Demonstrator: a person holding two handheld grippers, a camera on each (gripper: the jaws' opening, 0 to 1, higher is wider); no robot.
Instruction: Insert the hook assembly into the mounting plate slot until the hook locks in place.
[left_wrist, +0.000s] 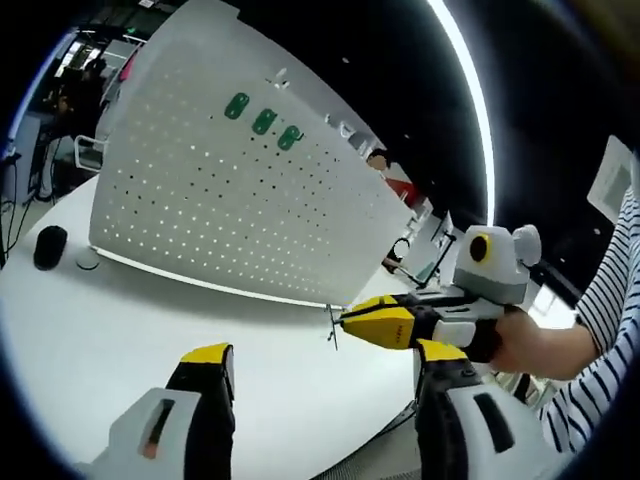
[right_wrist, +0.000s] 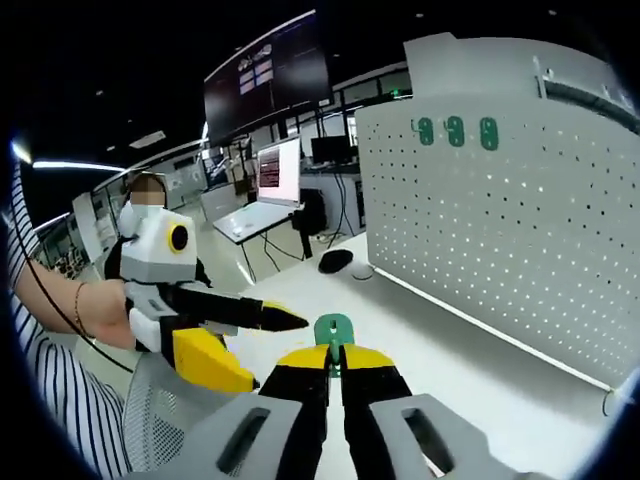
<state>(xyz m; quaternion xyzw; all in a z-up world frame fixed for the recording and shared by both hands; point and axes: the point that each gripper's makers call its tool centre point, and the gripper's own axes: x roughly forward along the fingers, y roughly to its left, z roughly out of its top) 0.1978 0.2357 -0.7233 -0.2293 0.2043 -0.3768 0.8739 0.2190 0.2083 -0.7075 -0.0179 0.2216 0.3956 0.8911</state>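
A white pegboard mounting plate (left_wrist: 230, 190) (right_wrist: 500, 230) stands upright on the white table (left_wrist: 120, 340), with three green hook pieces (left_wrist: 263, 121) (right_wrist: 455, 131) fixed near its top edge. My right gripper (right_wrist: 335, 358) is shut on a green hook assembly (right_wrist: 333, 328), held in the air well short of the plate. It reaches into the left gripper view from the right (left_wrist: 372, 323), where the hook's thin wire end (left_wrist: 333, 326) sticks out of its tips. Low over the table, my left gripper (left_wrist: 322, 355) (right_wrist: 240, 340) is open and holds nothing.
A black puck-like object (left_wrist: 50, 247) (right_wrist: 335, 260) and a small white disc (left_wrist: 88, 262) (right_wrist: 362, 271) lie on the table by the plate's end. Desks with lit screens (right_wrist: 278, 168) stand behind. A person's striped sleeve (left_wrist: 600, 340) is at the side.
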